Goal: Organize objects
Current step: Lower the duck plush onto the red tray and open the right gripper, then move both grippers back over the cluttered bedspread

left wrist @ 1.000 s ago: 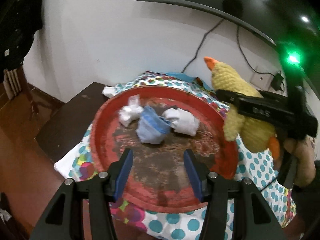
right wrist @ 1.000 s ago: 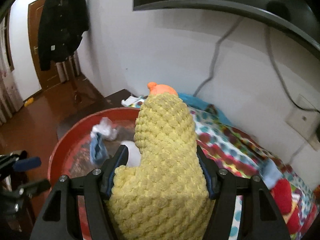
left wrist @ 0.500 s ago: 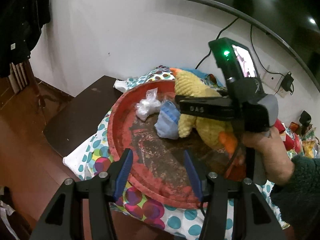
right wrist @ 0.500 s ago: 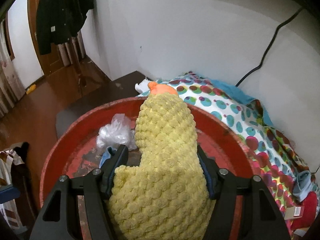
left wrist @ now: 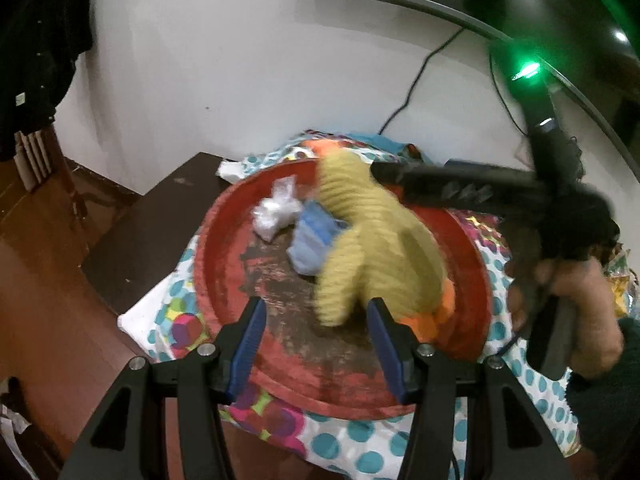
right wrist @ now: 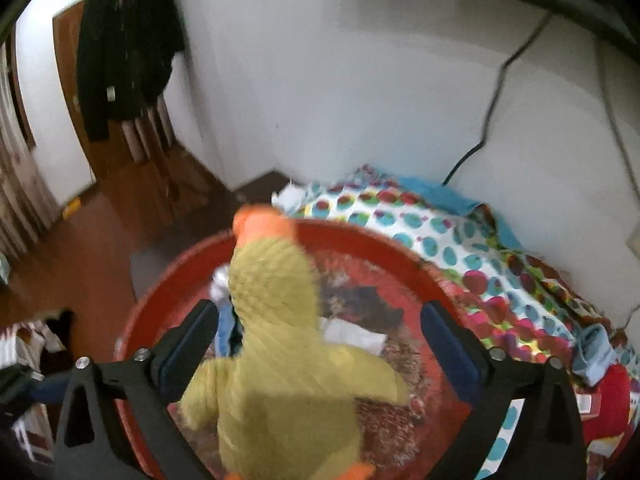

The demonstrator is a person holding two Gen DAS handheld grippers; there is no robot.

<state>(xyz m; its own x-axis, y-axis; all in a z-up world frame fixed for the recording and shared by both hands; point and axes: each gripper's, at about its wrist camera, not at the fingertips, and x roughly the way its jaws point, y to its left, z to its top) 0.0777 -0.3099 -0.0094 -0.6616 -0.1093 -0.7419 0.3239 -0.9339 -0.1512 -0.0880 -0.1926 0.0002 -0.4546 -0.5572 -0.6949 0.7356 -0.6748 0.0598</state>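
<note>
A round red tray (left wrist: pixel 224 256) with a worn, speckled floor is seen on a polka-dot cloth (left wrist: pixel 352 448). Within it lies a yellow knitted plush duck (right wrist: pixel 280 364), blurred. The right gripper (right wrist: pixel 320 344) is spread wide, nothing gripped; the left gripper (left wrist: pixel 316 344) is likewise parted and empty.

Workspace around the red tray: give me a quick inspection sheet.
Surface: dotted cloth over a dark table.
Job's things: blurred yellow plush duck over the red tray, between open jaws.
Clutter: white bag, blue cloth, white wad.
Grippers: left hand-held gripper open, empty; right hand-held gripper open.
Cables: black cable down the wall.
Surroundings: dark jacket by a door.
</note>
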